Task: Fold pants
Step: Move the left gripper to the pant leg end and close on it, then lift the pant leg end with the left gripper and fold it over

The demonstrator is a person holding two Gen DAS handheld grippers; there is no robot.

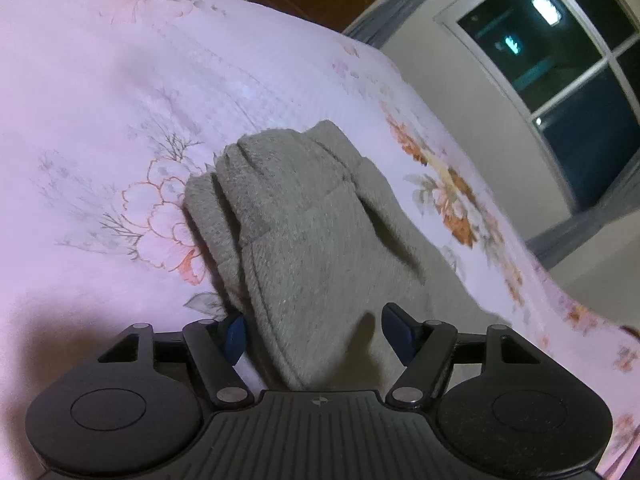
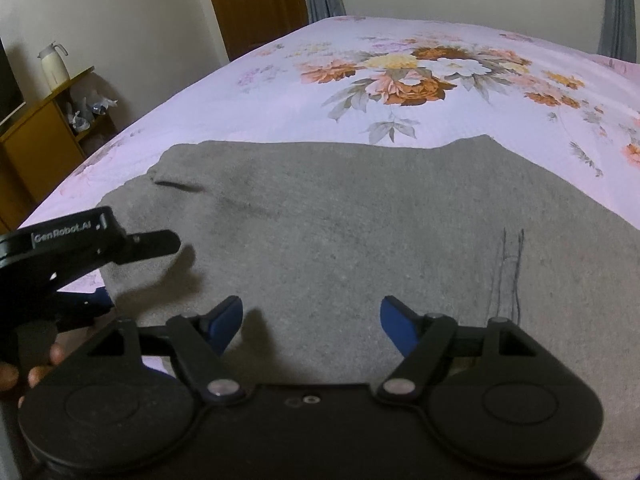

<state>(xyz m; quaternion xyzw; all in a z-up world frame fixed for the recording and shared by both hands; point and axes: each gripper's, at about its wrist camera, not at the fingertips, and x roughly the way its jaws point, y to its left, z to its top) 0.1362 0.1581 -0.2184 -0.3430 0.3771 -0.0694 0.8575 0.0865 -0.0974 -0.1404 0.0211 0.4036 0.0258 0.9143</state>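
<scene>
Grey pants [image 2: 340, 220] lie spread flat on a pink floral bedsheet [image 2: 280, 112]. My right gripper [image 2: 312, 320] hovers over their near part, open, its blue pads apart with only flat cloth below. In the left wrist view the pants [image 1: 304, 220] run away from me in folded layers, with a thick bunched end at the far side. My left gripper [image 1: 318, 334] is open and straddles the near edge of the cloth without pinching it. The left gripper [image 2: 140, 268] also shows in the right wrist view, at the pants' left edge, held by a person's hand [image 2: 12, 376].
The bed's left edge [image 2: 80, 172] drops toward a wooden cabinet [image 2: 32, 140] with a white jug [image 2: 52, 66] on top. A brown door [image 2: 256, 0] and grey curtains stand behind the bed. A dark window [image 1: 560, 60] is on the wall beyond the sheet [image 1: 120, 80].
</scene>
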